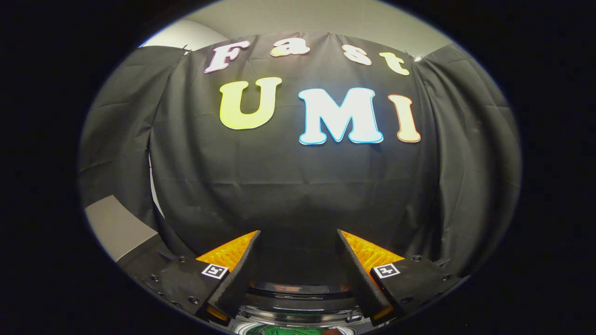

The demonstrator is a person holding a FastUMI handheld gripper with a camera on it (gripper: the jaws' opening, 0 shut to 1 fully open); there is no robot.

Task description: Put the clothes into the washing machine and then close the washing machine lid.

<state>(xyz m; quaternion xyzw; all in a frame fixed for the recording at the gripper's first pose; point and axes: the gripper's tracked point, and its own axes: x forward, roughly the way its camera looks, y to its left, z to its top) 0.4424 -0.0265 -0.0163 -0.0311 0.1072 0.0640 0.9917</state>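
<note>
Biggest thing in front of you is the booth's black cloth wall (298, 186), hanging in folds and wrapping round on both sides, well beyond the fingers. Above it you can see a pale wall or ceiling (326, 18), and off to your left a strip of pale surface (116, 225) shows past the edge of the cloth.

Come down now to your gripper (298, 237). You've got it released: the two fingers (240, 270) stand wide apart, nothing between them, nothing pressed by either one. Each finger carries a small square marker (214, 271) near its base, one on the left and its twin on the right.

Lower still, right beneath the gap between the fingers, there's the washing machine (298, 302). You're looking at the curved, glossy dark rim of its round opening, with a shiny ring just under it. The gripper is pointed over it, aimed at the cloth wall.

Smallest of all, tucked inside that opening at the very bottom, is a sliver of green cloth (284, 331), the clothes, sitting in the drum. Just beside it to the right is a small reddish patch; you can't tell what that is. Whether the lid is up can't be told from here.
</note>
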